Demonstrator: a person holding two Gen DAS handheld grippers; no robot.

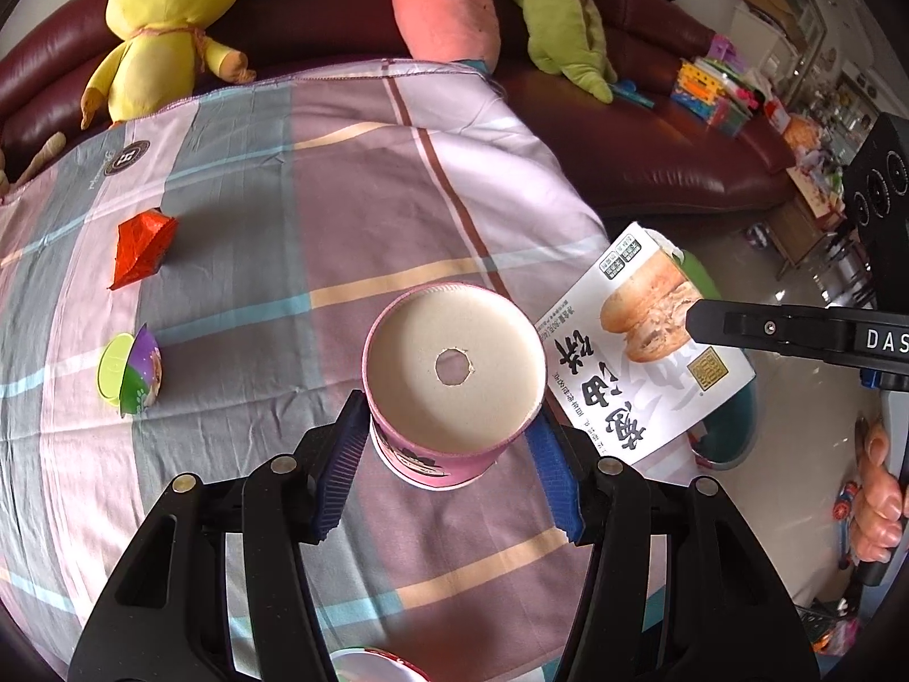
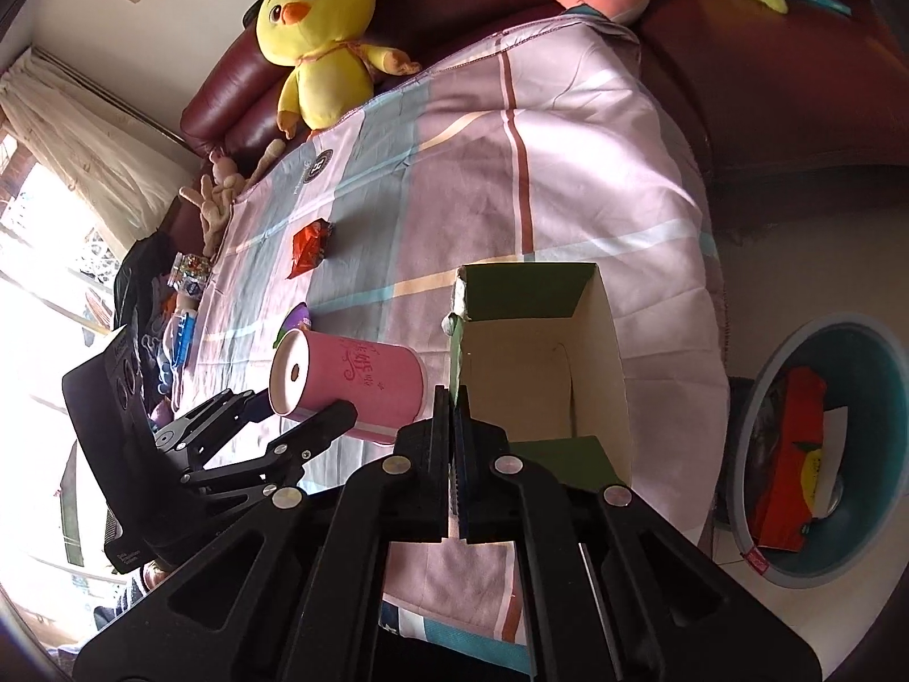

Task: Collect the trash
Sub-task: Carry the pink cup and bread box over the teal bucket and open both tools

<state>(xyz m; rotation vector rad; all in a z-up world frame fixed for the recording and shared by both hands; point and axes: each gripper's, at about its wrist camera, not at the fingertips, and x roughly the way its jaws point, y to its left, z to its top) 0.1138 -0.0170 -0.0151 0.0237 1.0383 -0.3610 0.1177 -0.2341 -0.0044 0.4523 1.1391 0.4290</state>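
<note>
My left claw (image 1: 449, 454) pinches the pink paper cup (image 1: 454, 381); my right claw (image 2: 454, 454), pressed together, grips the open food box's (image 2: 545, 364) wall.

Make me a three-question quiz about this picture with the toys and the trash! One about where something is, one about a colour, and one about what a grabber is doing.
1. Where is the bin?
A. on the sofa
B. on the floor beside the covered table
C. on the cloth

2. What colour is the cup in the left gripper?
A. pink
B. blue
C. black

3. What is the right gripper doing?
A. hanging open and empty
B. clamped on a wall of the open box
C. squeezing the yellow chick

Answers:
1 B, it sits low past the cloth's edge.
2 A, its side is pink.
3 B, its pads meet on the cardboard.
</note>
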